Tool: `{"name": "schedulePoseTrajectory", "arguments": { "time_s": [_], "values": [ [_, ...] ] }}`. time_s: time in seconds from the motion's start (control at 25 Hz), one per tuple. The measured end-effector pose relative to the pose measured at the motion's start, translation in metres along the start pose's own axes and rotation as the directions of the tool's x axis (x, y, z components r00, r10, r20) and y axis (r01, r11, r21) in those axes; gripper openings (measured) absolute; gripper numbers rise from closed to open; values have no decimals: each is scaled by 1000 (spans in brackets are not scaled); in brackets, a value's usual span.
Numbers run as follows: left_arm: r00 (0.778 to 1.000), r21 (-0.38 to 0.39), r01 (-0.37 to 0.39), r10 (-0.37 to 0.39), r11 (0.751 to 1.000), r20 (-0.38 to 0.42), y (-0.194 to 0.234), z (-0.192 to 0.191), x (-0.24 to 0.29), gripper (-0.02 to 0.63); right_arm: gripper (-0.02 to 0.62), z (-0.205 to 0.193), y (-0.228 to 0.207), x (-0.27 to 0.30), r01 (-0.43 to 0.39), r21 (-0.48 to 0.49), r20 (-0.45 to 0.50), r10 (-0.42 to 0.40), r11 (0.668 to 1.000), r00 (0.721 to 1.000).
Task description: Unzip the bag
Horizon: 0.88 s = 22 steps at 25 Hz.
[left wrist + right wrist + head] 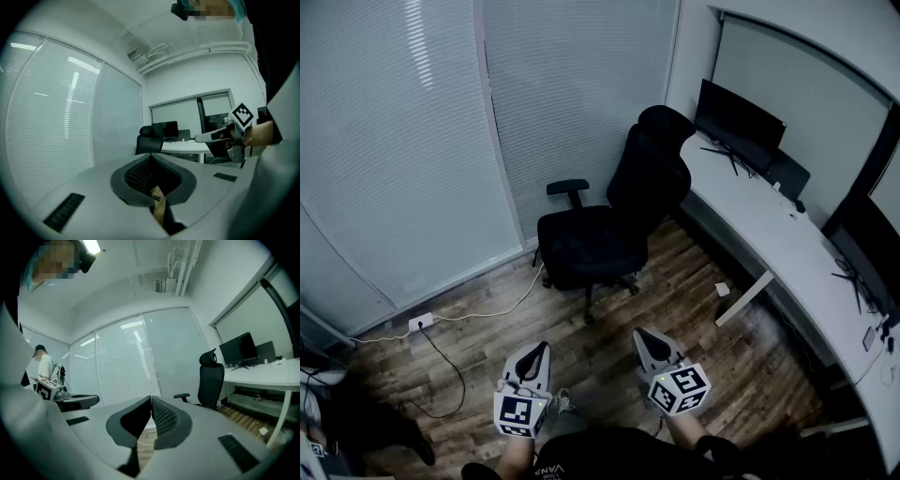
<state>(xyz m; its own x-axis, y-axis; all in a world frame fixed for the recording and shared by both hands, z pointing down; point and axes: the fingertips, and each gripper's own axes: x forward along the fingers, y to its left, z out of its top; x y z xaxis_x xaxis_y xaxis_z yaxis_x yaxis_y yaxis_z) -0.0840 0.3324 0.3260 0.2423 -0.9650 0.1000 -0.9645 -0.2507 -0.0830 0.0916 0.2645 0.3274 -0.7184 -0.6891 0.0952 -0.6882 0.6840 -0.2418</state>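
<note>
Head view has the left gripper (541, 348) and right gripper (640, 334) low over the wood floor (694, 309), side by side but apart, both aimed toward a black chair (600, 234) by the blinds (403, 141). Each gripper's own view shows its jaws pressed together at the tips with nothing between them. A white desk (769, 234) with a monitor (736, 122) curves along the right. A dark shape (366, 427) on the floor at lower left is too dim to name. Where the bag is cannot be told.
</note>
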Motion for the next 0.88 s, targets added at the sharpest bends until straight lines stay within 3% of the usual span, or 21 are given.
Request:
{"name": "schedulePoseTrajectory", "arguments": {
  "time_s": [0.16, 0.56, 0.6, 0.68, 0.88],
  "values": [
    [1000, -14, 19, -19, 1000, 4, 7, -3, 8, 20, 48, -3, 1, 13, -21, 46, 17, 21, 999, 1000],
    [992, -5, 109, -110, 994, -57, 37, -30, 57, 23, 52, -18, -18, 66, 50, 88, -15, -49, 995, 999],
    [991, -4, 123, -123, 992, -61, 44, -32, 64, 24, 64, -19, -20, 75, 60, 91, -20, -58, 994, 998],
    [987, -1, 147, -147, 989, -71, 56, -37, 78, 26, 146, -22, -24, 92, 78, 100, -33, -75, 992, 997],
    [975, 16, 202, -199, 979, -103, 88, -51, 112, 101, 152, -33, -32, 133, 121, 116, -65, -114, 986, 991]
  ]
}}
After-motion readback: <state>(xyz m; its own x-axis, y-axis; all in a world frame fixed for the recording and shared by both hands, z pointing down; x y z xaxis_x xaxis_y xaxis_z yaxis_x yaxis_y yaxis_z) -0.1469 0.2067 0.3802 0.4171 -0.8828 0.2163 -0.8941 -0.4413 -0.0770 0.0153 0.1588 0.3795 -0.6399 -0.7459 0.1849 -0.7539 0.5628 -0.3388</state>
